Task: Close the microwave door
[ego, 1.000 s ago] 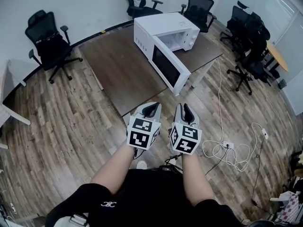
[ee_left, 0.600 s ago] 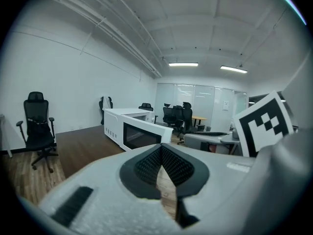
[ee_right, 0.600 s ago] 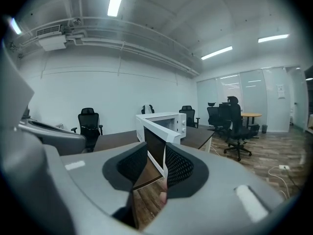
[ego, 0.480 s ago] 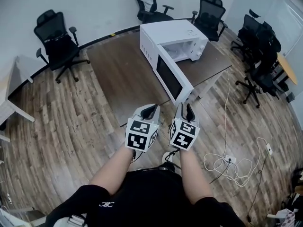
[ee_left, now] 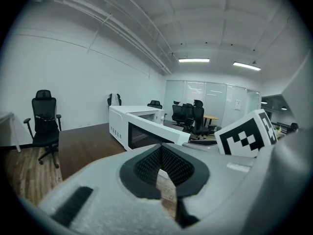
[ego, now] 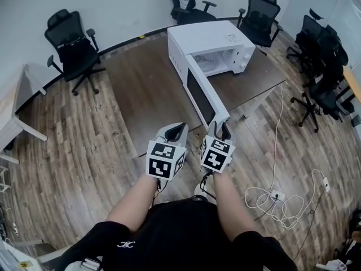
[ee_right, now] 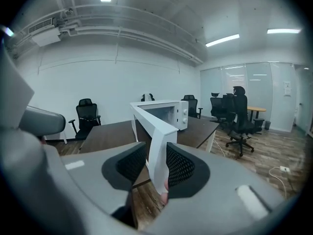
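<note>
Pale wood-plank floor [ego: 73, 151], white walls [ego: 113, 4] — black office chairs [ego: 70, 41] (several, wheeled) around a dark desk [ego: 146, 83].

The head view looks steeply down from above the person onto the whole table [ego: 144, 89], with the microwave [ego: 211, 38] at its far edge. Both gripper views sit low by the table's near edge, facing roughly level across it. The left is farther back, the right close against the open door [ee_right: 156, 131]; all three share the microwave.
</note>
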